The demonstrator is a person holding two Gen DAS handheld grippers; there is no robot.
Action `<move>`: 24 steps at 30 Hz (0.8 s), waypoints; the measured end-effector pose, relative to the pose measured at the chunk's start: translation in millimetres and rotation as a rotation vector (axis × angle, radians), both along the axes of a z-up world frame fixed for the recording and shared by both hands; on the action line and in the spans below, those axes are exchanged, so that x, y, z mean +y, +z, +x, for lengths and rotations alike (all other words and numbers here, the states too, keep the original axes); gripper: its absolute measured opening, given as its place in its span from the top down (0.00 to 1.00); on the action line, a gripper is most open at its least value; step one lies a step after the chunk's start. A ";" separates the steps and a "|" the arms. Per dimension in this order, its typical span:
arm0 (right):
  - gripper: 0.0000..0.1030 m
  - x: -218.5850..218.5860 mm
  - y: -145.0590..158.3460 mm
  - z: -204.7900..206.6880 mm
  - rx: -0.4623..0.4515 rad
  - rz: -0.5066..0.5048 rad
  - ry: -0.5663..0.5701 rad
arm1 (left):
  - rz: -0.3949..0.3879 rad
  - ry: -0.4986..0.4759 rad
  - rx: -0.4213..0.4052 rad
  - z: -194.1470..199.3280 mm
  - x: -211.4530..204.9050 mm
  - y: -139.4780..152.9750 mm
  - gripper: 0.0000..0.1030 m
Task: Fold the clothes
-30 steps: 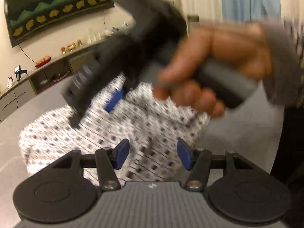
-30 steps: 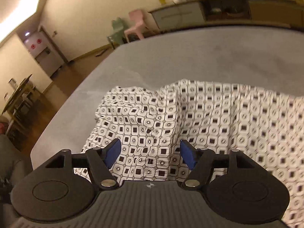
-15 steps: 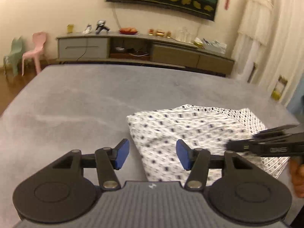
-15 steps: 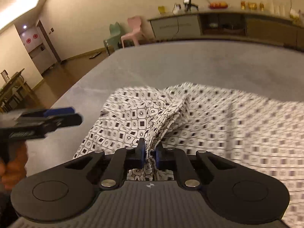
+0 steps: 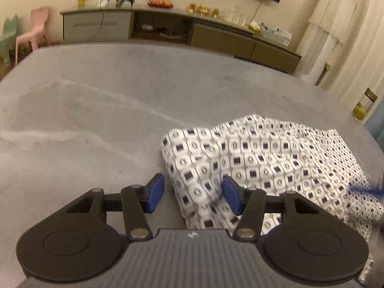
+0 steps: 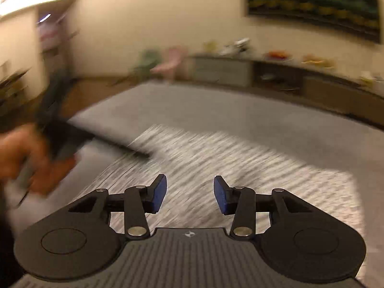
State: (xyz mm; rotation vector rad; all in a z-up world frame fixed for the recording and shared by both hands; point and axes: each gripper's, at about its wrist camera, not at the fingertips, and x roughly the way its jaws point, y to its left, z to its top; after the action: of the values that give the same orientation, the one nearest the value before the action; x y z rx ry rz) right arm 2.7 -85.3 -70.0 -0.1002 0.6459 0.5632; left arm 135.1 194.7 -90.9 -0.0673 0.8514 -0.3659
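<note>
Lying on grey bed (image 5: 96, 100), patterned garment (image 5: 276, 158); L fingers (image 5: 193, 195) apart, R fingers (image 6: 189, 193) opening, unclamped.

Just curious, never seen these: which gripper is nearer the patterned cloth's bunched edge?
Left. The left gripper straddles the bunched edge; the right gripper, fingers opening with nothing pinched, hovers over the cloth's middle.

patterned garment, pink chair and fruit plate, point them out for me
patterned garment (image 5: 264, 153), left wrist view, middle of the cloth
pink chair (image 5: 36, 27), left wrist view, its backrest
fruit plate (image 5: 160, 3), left wrist view, the fruit pile
</note>
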 end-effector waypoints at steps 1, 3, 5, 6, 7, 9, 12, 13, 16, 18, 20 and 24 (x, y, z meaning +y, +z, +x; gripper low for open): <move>0.57 10.0 -9.5 -3.8 0.033 -0.047 0.040 | 0.001 0.010 0.002 3.1 1.3 0.3 0.46; 0.57 20.1 -21.1 -17.1 0.037 -0.126 0.086 | 0.016 0.039 0.003 9.3 0.3 -0.7 0.46; 0.57 23.8 -25.9 -29.4 0.029 -0.176 0.121 | 0.034 0.069 0.004 13.4 -0.8 -1.0 0.45; 0.57 19.9 -23.2 -29.9 0.051 -0.166 0.128 | 0.043 0.084 0.005 13.9 -1.2 -0.7 0.45; 0.57 15.8 -20.2 -30.6 0.066 -0.155 0.130 | 0.055 0.096 -0.004 12.2 -4.6 1.7 0.45; 0.57 4.0 -9.0 -36.8 0.031 -0.114 0.111 | 0.080 0.104 -0.042 3.4 -13.4 10.4 0.49; 0.57 -15.0 9.0 -49.0 -0.050 -0.027 0.084 | 0.072 0.027 -0.127 -18.8 -28.4 26.1 0.49; 0.57 -17.7 10.0 -49.0 -0.052 -0.020 0.077 | 0.079 0.009 -0.125 -20.2 -32.3 24.8 0.48; 0.57 -13.3 -12.3 -39.2 0.022 -0.089 0.065 | 0.126 -0.017 -0.088 -16.3 -41.7 14.1 0.48; 0.56 -10.6 -27.0 -38.2 0.029 -0.133 0.060 | 0.166 0.023 -0.047 -6.0 -40.0 3.2 0.48; 0.56 -9.2 -25.0 -40.5 0.006 -0.144 0.073 | 0.160 0.067 -0.035 -3.3 -34.6 3.7 0.49; 0.56 -24.8 -3.7 -43.7 -0.025 -0.029 0.040 | 0.133 0.053 -0.092 -21.9 -46.7 23.1 0.51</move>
State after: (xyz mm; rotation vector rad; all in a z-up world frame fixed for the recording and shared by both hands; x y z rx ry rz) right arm -41.0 -110.2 -73.7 -0.1474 0.6288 0.5908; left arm 113.2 147.9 -67.8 0.0498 0.7800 -0.2596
